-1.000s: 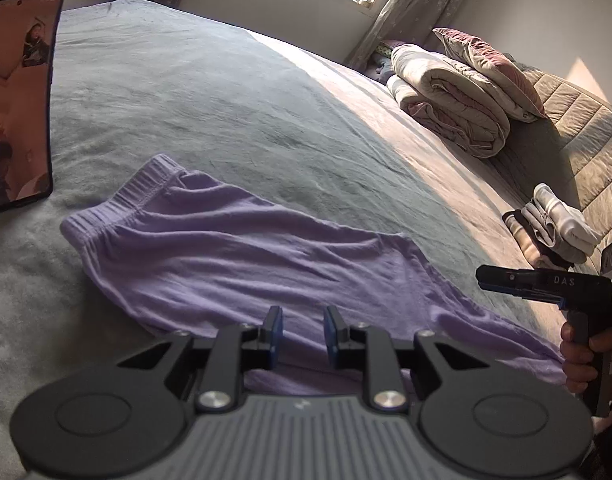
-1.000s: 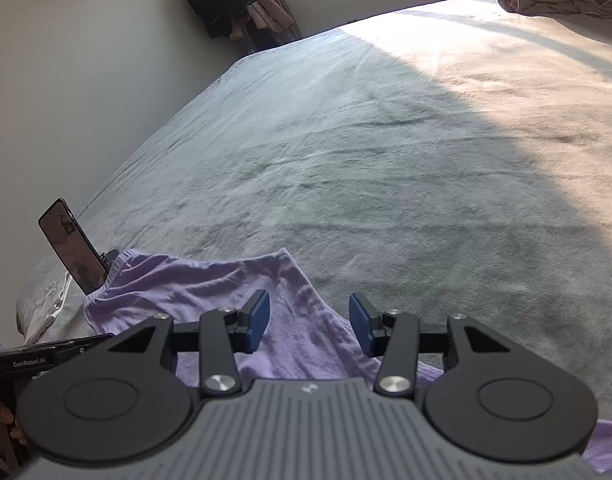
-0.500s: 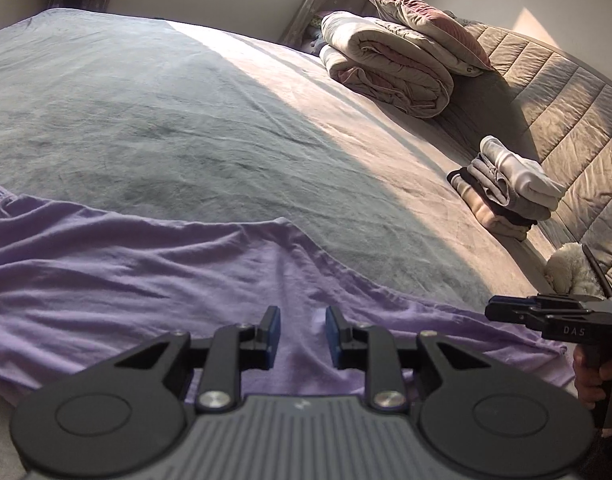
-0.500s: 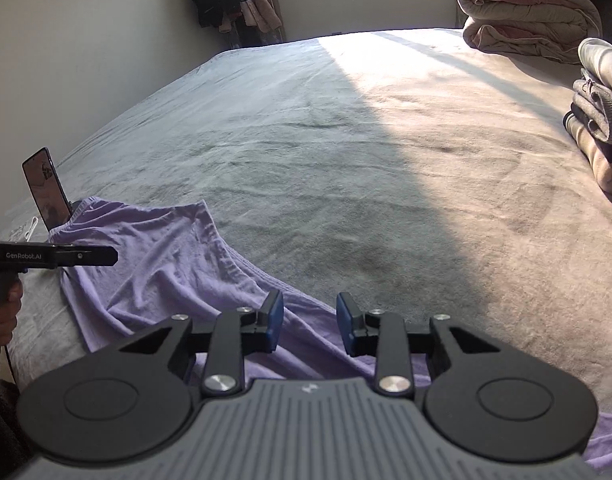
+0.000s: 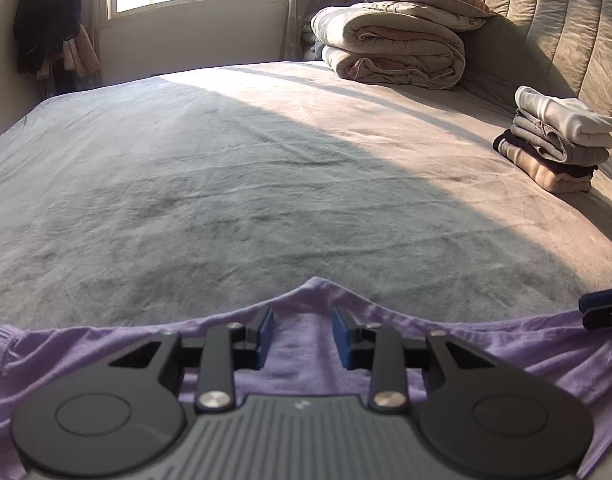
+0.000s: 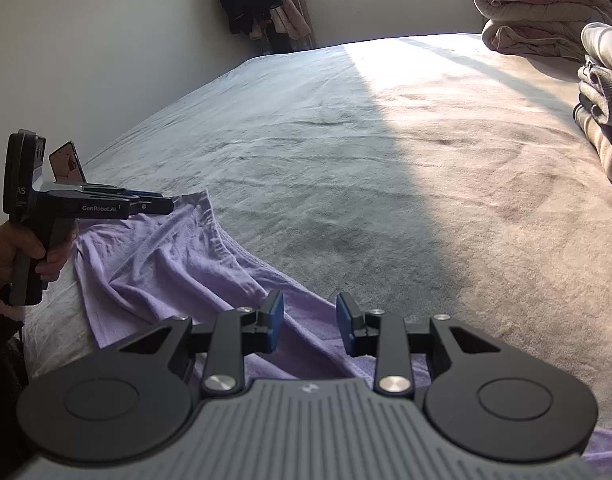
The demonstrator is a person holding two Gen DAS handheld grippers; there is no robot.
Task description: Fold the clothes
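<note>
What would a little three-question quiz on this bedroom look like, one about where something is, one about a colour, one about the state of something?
1. Where does the stack of folded clothes sit?
A. on the floor
B. on the bed near the padded headboard
C. on the windowsill

2. What colour is the garment spread at the near edge of the bed?
A. purple
B. red
C. green

3. How do the right tongs stand?
A. clamped on a pillow
B. holding a phone
C. apart over the garment, gripping nothing

Answers: 1 B, the stack rests on the grey cover beside the headboard. 2 A, the cloth is pale purple in both views. 3 C, a clear gap shows between the blue pads, with cloth lying flat below. The left tongs are opening, also over the garment.
</note>
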